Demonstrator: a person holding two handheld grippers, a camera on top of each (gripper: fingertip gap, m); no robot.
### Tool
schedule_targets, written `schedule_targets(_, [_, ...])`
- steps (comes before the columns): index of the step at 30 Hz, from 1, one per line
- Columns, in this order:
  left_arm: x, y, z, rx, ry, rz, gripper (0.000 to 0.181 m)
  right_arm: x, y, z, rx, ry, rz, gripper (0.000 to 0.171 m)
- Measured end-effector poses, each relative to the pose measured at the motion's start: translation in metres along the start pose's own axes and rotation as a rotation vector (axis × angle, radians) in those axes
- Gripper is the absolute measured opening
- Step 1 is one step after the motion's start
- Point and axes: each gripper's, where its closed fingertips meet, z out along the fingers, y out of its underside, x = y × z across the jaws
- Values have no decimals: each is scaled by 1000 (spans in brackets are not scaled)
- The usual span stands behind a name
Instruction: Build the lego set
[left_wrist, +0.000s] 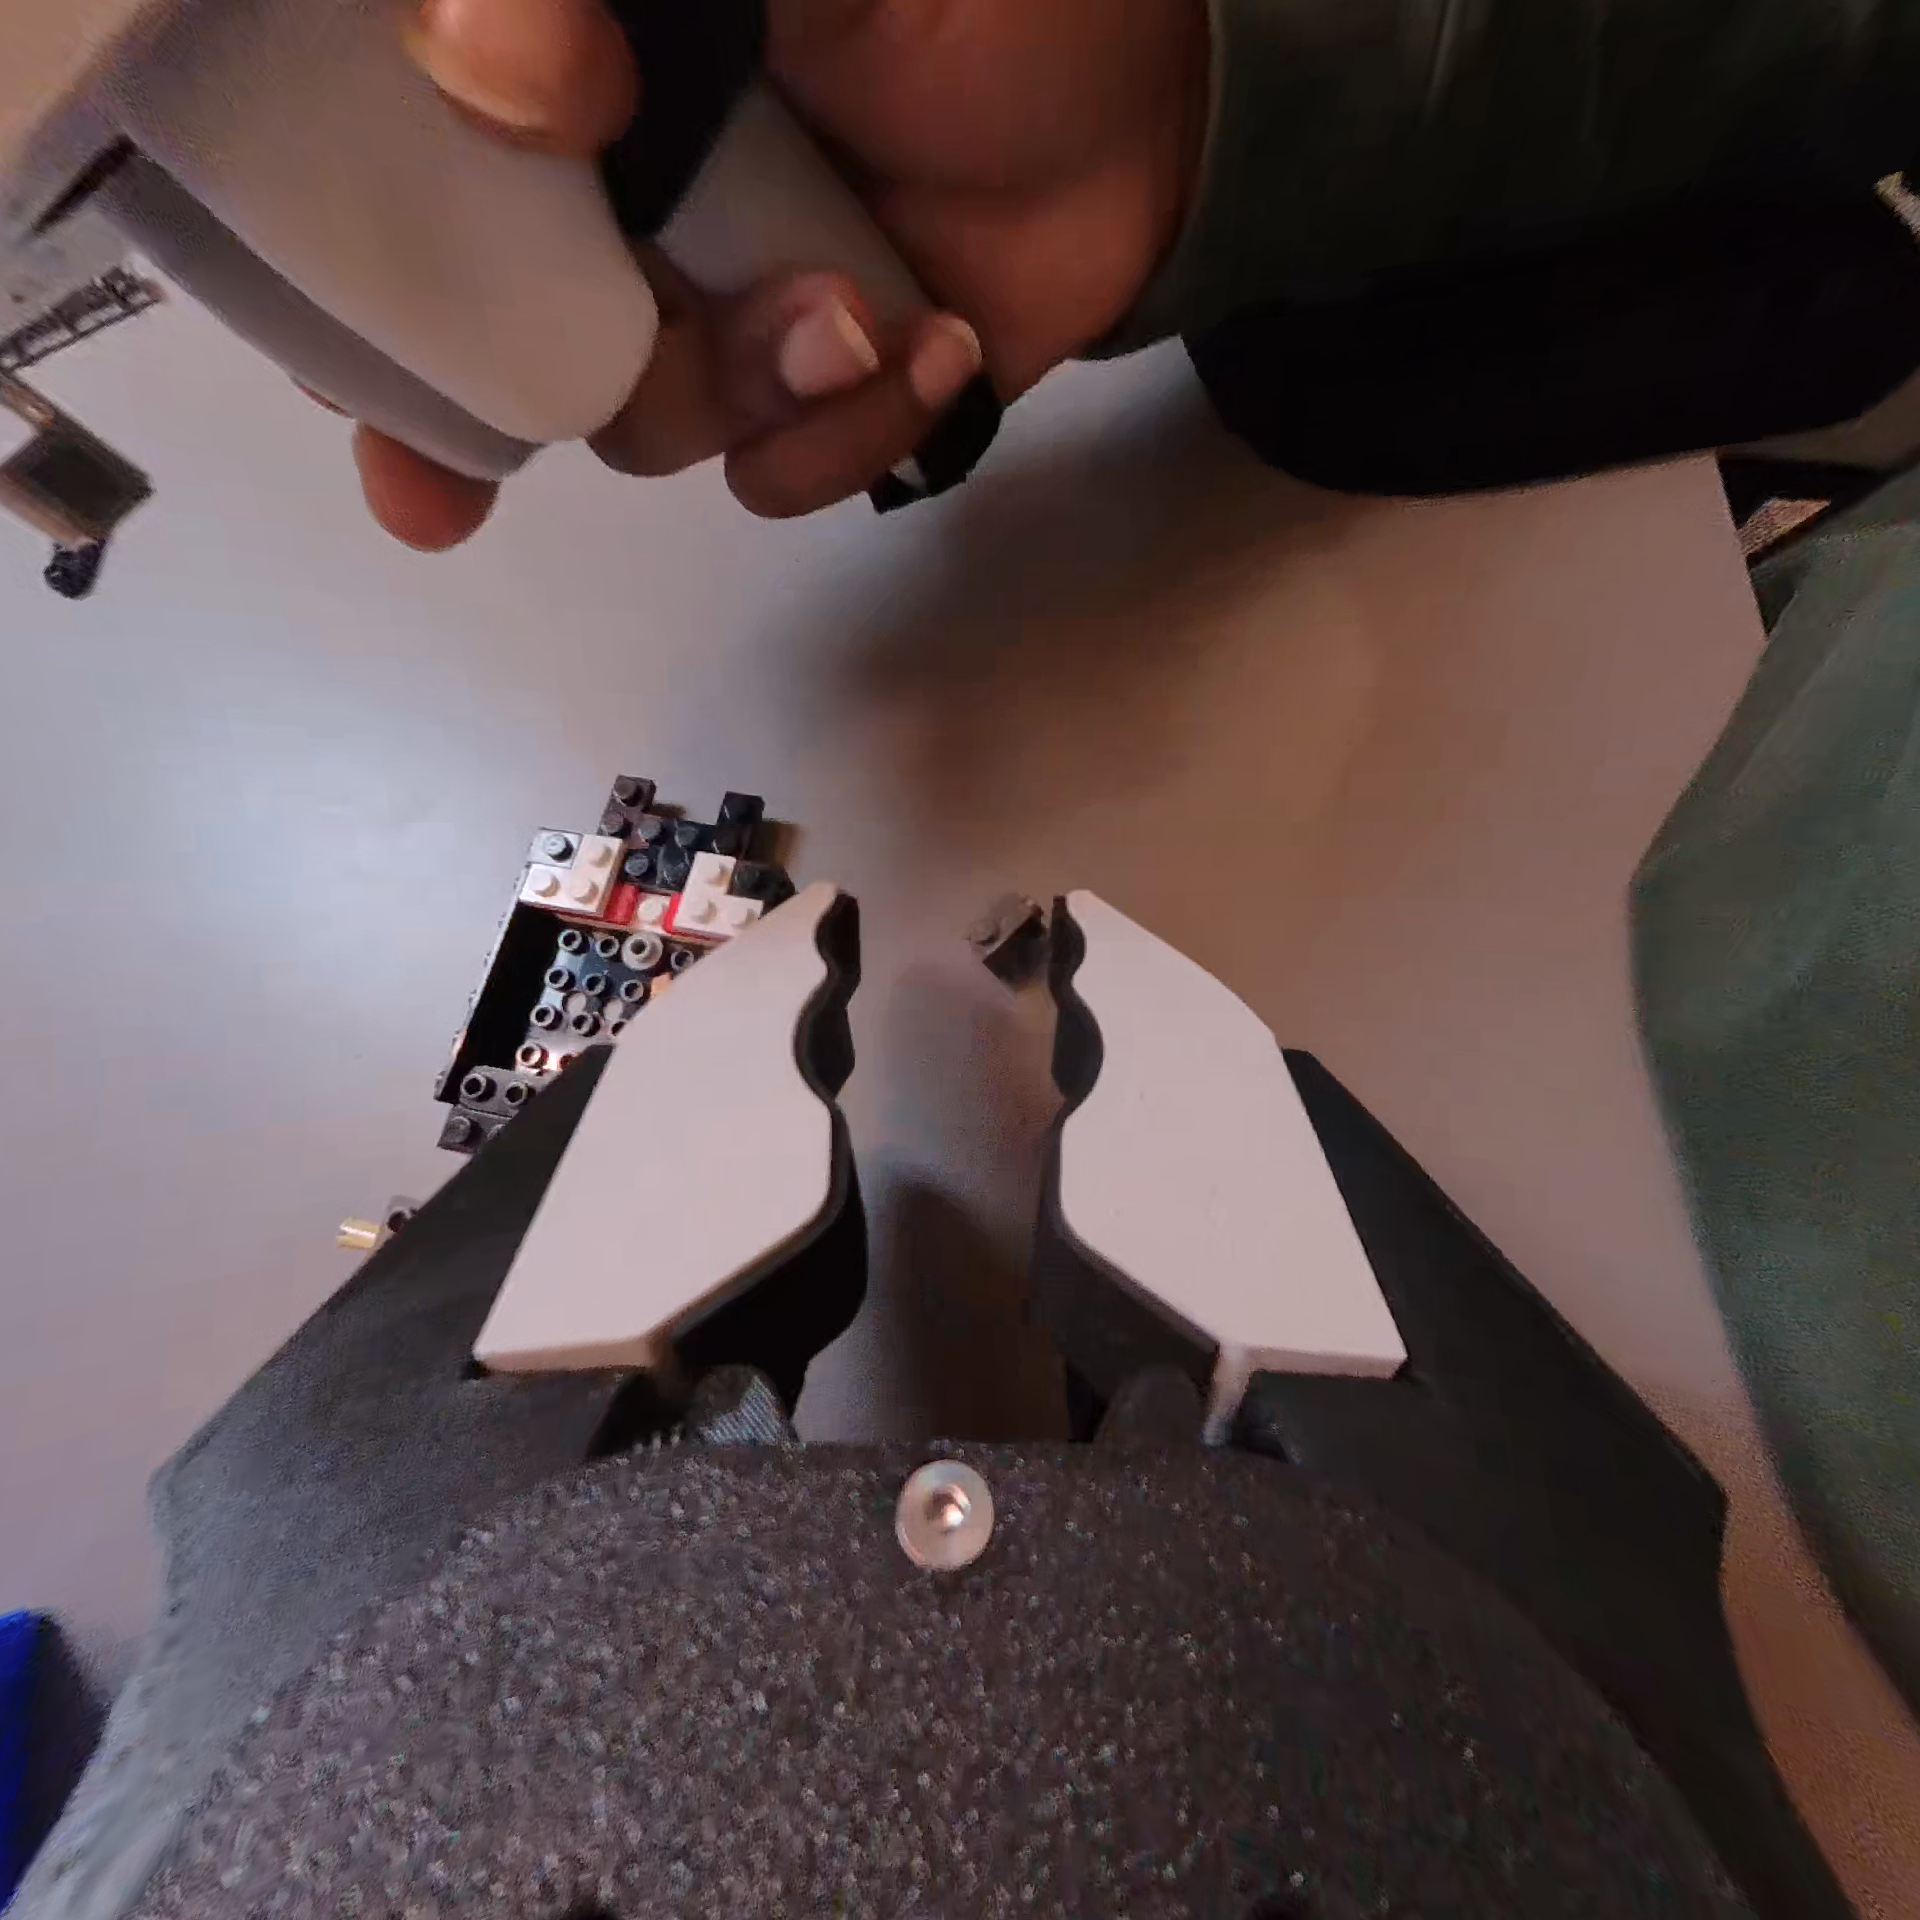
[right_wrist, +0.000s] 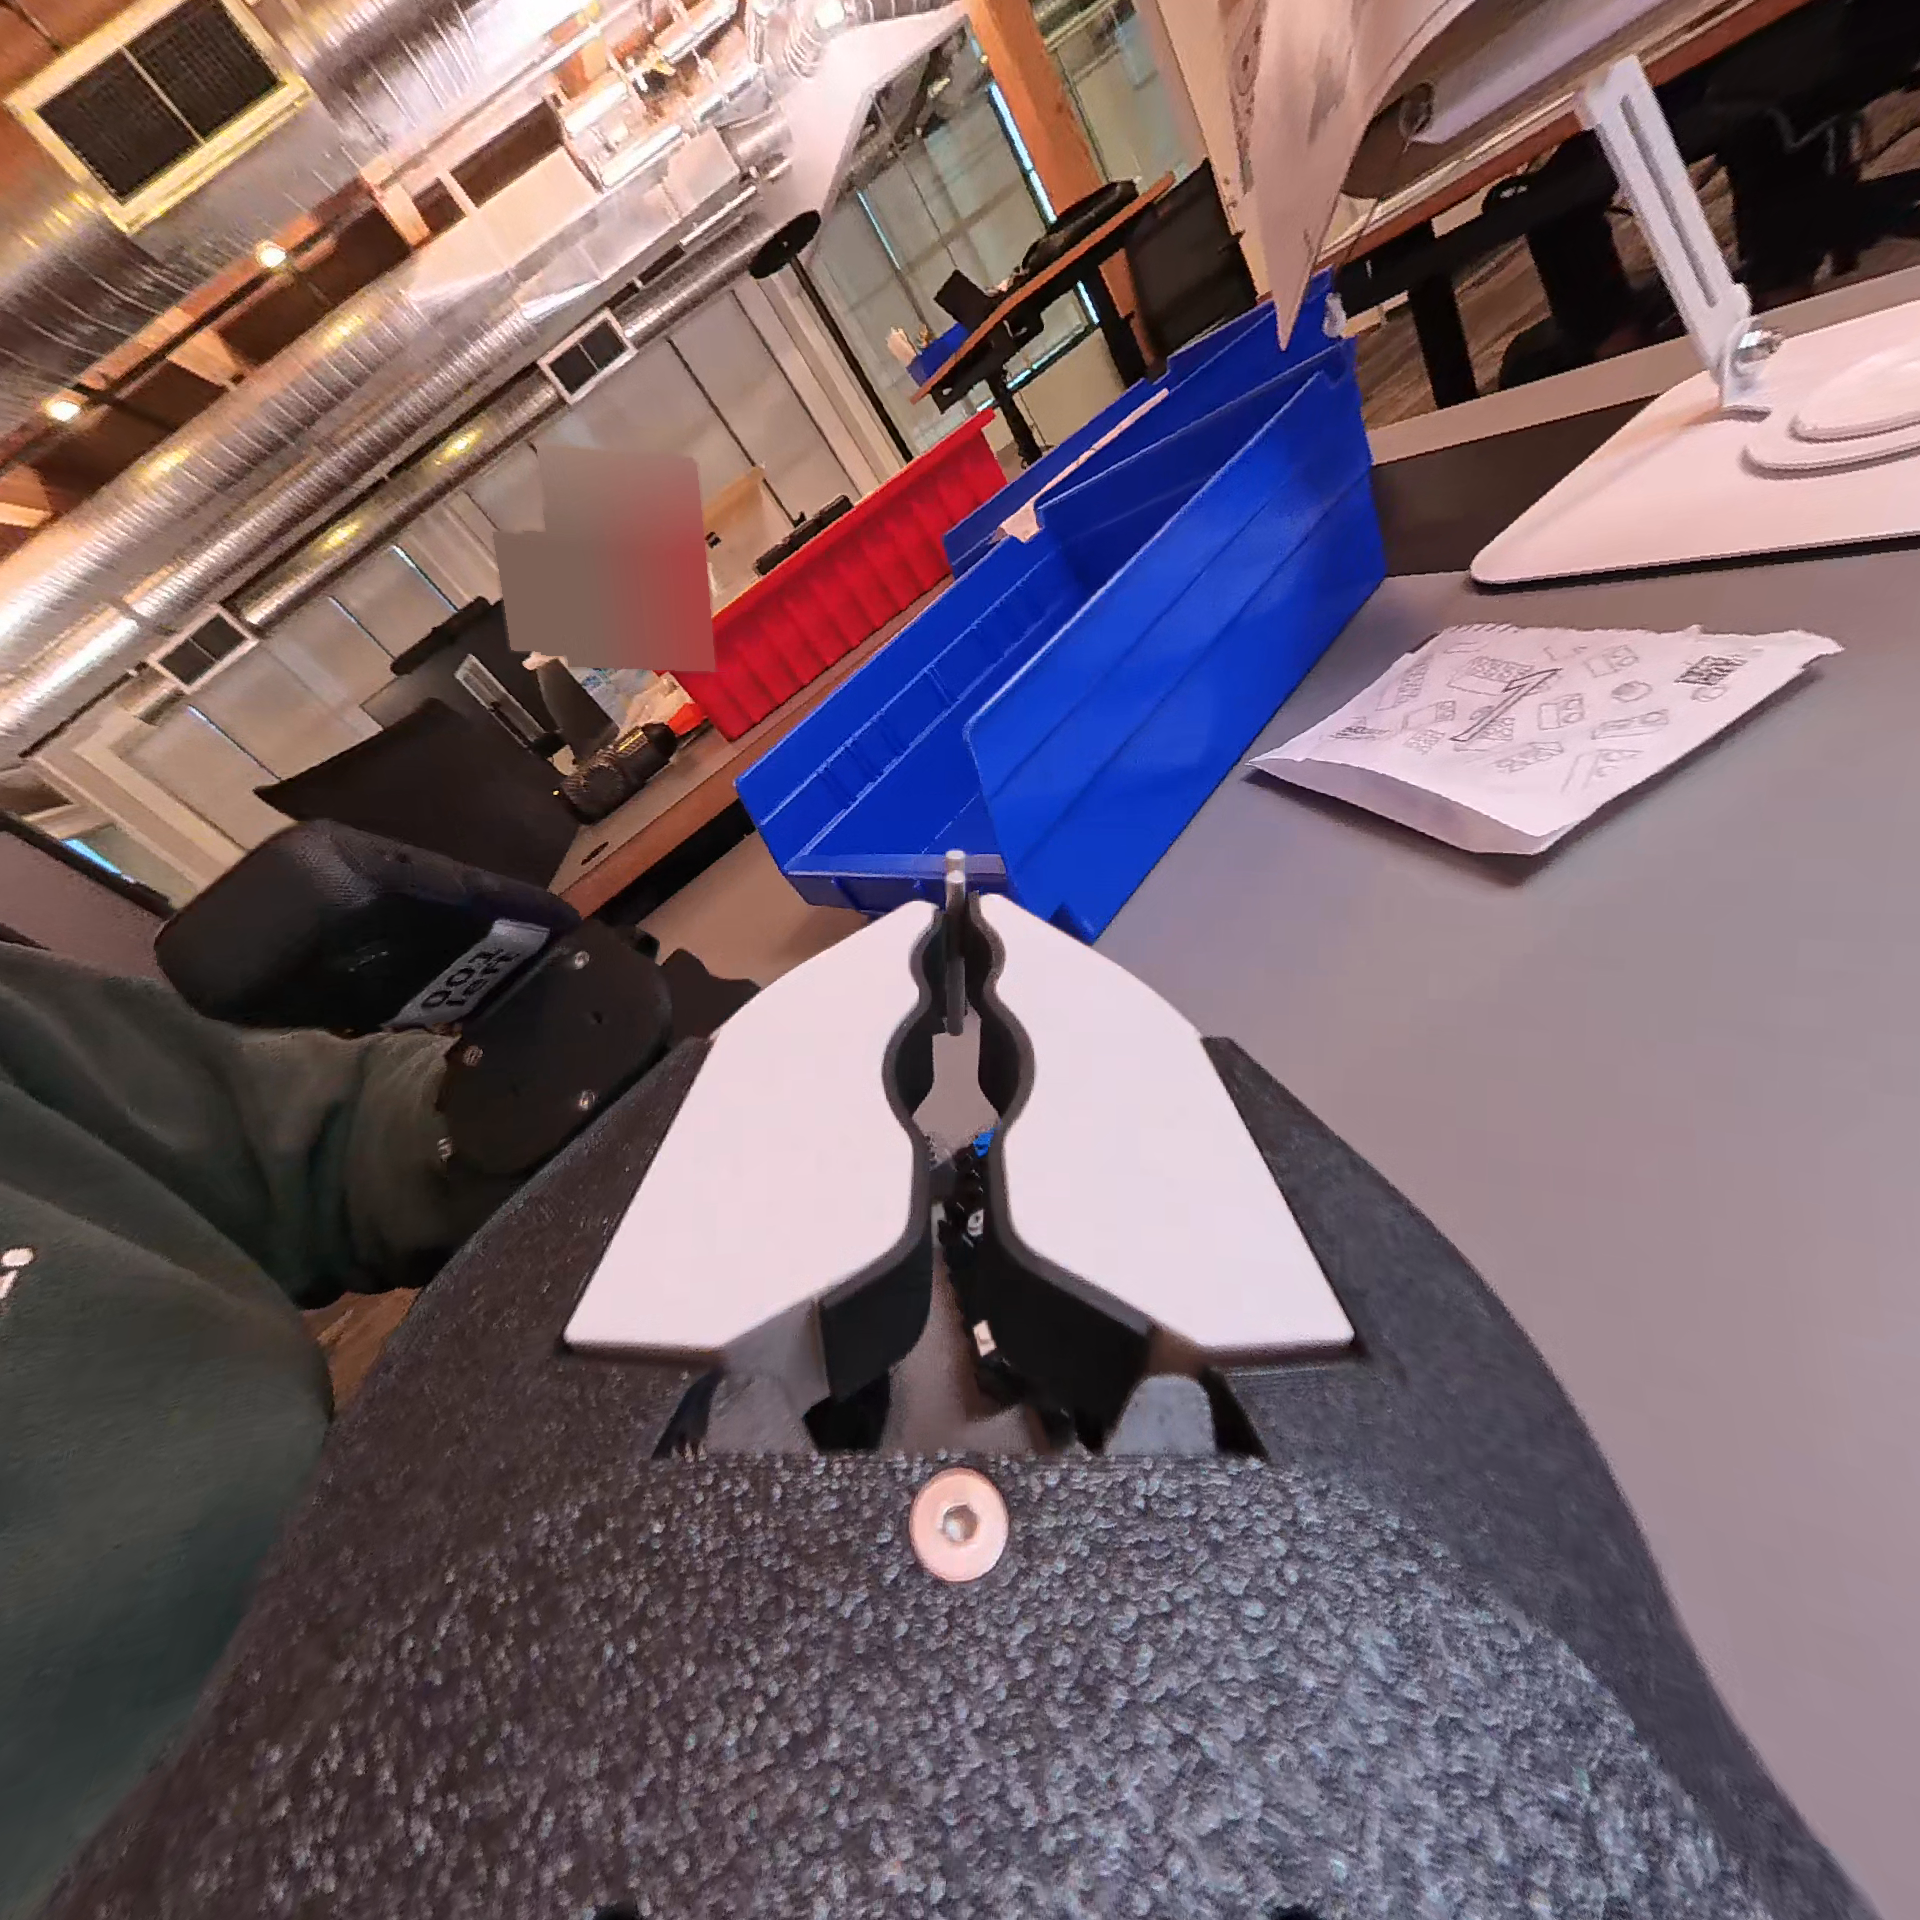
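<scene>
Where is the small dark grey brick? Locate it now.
In the left wrist view, the small dark grey brick sits against the inner tip of the open left claw's right-hand finger, right of the brick model.

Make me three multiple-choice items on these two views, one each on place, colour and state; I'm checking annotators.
1. Where is the brick model?
A beside the left gripper's fingertips, on the table
B in a bin
C in a hand

2. What colour are the bins nearest the right gripper?
A green
B blue
C yellow

3. The right gripper is:
A wide open
B out of view
C shut on a thin grey piece

Answers: 1 A, it lies on the tabletop; 2 B, blue walls; 3 C, the fingertips pinch it.
</scene>
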Motion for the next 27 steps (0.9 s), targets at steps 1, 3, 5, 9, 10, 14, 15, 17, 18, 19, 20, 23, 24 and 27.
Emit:
schedule_targets(1, [-1,-4,-2,27,1,-14,36,-2,0,0,-2,-6,-4,3])
schedule_targets(3, [-13,-20,-14,135,-26,-80,34,-5,2,1,-4,-21,-3,3])
schedule_targets(5, [-36,-35,-30,261,-113,-166,28,-9,4,4,-7,-28,-4,3])
schedule_targets(9, [-70,-46,-56,362,-322,-202,20,-15,12,13,-30,-20,-24,3])
schedule_targets(10, [-72,-46,-57,359,-349,-191,19,-16,14,16,-32,-11,-29,3])
schedule_targets(14, [-76,-46,-55,328,-410,-196,16,-17,19,22,-32,36,-58,3])
schedule_targets(15, [-76,-45,-54,318,-405,-209,15,-17,19,23,-29,47,-63,3])
schedule_targets(17, [-79,-44,-53,319,-412,-239,13,-16,19,24,-18,78,-70,3])
schedule_targets(18, [-80,-43,-53,317,-413,-254,12,-15,19,24,-13,96,-74,3])
schedule_targets(19, [-80,-43,-52,319,-413,-267,12,-14,18,24,-8,111,-78,3])
schedule_targets(20, [-81,-43,-52,319,-416,-279,12,-13,18,25,-5,127,-79,3])
schedule_targets(23, [-85,-40,-51,310,-428,-307,11,-10,18,25,-3,177,-101,3])
schedule_targets(24, [-86,-40,-51,307,-433,-312,11,-8,19,25,-4,198,-109,3])
schedule_targets(27, [-91,-37,-50,278,-473,-308,8,-3,18,25,-11,265,-142,3])
